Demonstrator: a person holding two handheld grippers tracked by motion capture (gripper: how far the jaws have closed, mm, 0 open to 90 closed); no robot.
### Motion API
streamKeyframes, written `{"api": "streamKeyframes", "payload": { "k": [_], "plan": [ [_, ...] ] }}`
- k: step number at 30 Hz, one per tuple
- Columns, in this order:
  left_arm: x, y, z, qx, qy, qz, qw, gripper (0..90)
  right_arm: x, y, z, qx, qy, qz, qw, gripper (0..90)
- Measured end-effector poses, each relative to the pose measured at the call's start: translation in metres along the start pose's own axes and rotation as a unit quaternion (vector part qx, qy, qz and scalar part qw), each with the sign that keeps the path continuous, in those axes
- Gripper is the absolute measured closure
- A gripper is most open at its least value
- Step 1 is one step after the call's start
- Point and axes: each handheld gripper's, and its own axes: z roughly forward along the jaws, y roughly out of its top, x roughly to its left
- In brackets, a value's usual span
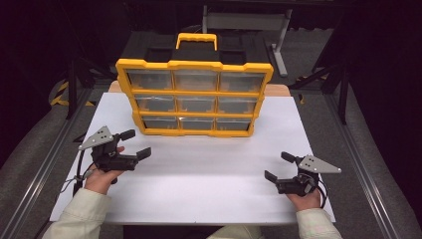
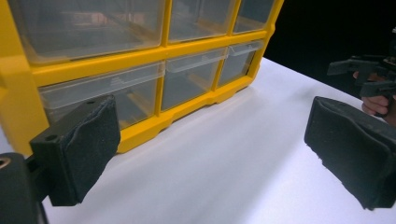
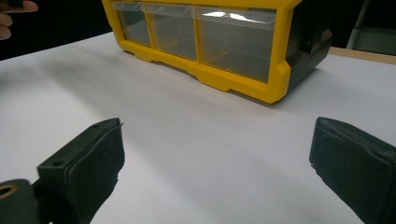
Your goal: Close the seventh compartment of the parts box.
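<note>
A yellow drawer organizer (image 1: 194, 97) with clear drawers in three rows of three and a yellow carry handle (image 1: 197, 39) stands upright at the 12 o'clock side of the white worktop (image 1: 199, 179). The left tool (image 1: 135, 144) rests at 8 o'clock, jaws spread and holding nothing, near the organizer's lower left corner. The right tool (image 1: 278, 166) sits at 4 o'clock, jaws likewise spread and empty, well apart from the organizer. A hand (image 1: 102, 178) grips each tool.
</note>
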Motion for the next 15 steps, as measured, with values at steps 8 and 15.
{"api": "streamKeyframes", "payload": {
  "k": [8, 15],
  "plan": [
    [0.001, -0.013, -0.022, -0.002, 0.012, 0.004, 0.9999, 2.7, 0.001, 0.002, -0.004, -0.011, -0.006, -0.01, 0.9999, 3.0],
    [-0.001, -0.027, -0.041, -0.009, 0.022, 0.009, 0.9997, 1.6, 0.001, 0.002, -0.003, -0.015, -0.007, -0.019, 0.9997, 1.3]
  ]
}}
